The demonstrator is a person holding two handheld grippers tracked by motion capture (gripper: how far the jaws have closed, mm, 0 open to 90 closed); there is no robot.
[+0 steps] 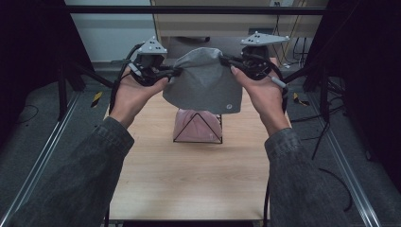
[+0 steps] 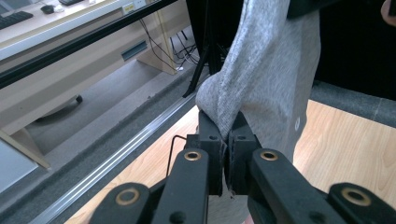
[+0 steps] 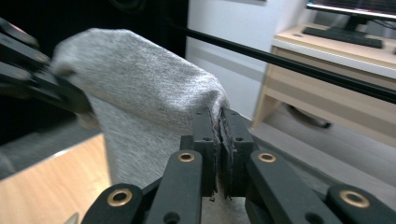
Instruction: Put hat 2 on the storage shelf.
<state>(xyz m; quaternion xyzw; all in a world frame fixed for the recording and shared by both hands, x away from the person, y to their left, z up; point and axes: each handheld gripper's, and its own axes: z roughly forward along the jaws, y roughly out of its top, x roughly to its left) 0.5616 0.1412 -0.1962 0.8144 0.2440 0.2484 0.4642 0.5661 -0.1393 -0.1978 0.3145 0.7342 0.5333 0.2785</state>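
You hold the grey knit beanie (image 1: 204, 82) stretched in the air above the wooden counter (image 1: 189, 170); your left claw (image 1: 174, 72) pinches its one edge; your right claw (image 1: 226, 60) pinches the other; below stands a black wire stand (image 1: 197, 127) with a pink cloth (image 1: 189, 124).

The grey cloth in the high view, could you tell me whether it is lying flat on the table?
No, the grey cloth hangs in the air between the left gripper and right gripper, above the table.

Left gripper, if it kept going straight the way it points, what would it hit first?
The grey cloth it already clamps; beyond that, probably the right gripper facing it, though depth is unclear.
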